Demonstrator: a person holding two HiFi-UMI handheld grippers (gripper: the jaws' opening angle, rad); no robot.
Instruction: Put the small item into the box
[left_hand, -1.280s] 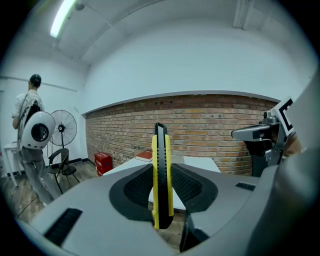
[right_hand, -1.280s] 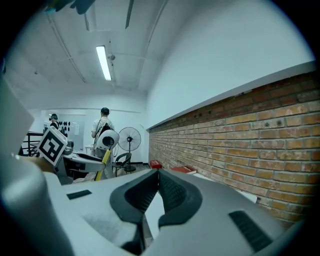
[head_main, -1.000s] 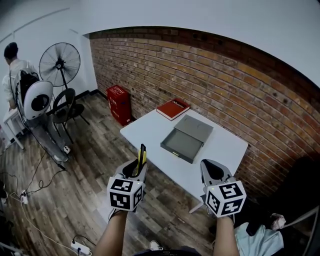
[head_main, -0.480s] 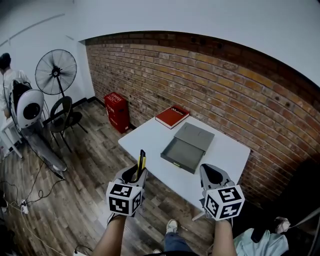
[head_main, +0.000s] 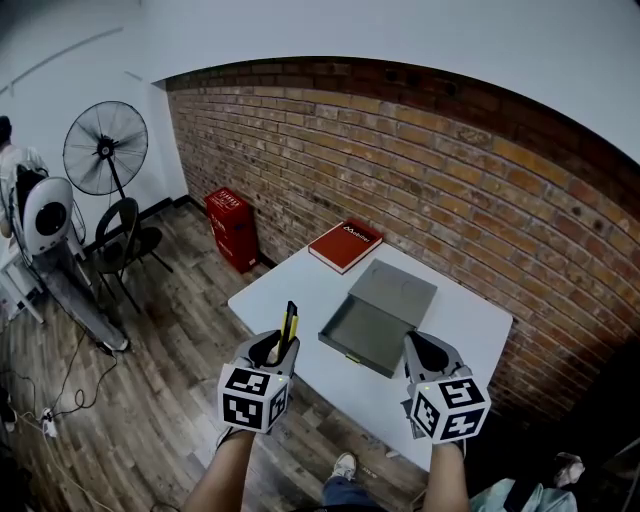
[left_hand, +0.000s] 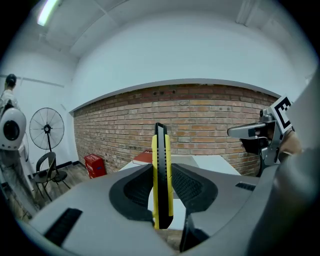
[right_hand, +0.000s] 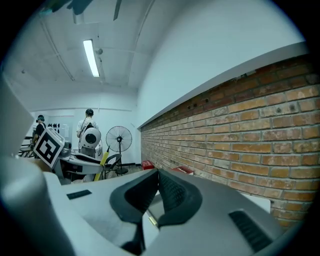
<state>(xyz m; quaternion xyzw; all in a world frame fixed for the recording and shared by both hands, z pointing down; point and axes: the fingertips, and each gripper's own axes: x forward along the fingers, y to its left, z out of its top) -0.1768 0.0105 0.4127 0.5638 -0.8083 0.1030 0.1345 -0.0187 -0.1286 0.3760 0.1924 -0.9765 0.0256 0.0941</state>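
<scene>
Holding the yellow cutter (left_hand: 160, 145) upright in the left tongs (left_hand: 161, 172), pinched on its flat sides, near the table (head_main: 290, 290) and not yet at the grey box (head_main: 372, 328), with the right tongs (right_hand: 157, 172) closed on nothing; seems light, hard and smooth, so best gripped on those flat sides.

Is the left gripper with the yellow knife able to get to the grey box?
Probably yes. The left gripper, holding the yellow knife, is at the table edge; the open grey box lies ahead, nothing between.
</scene>
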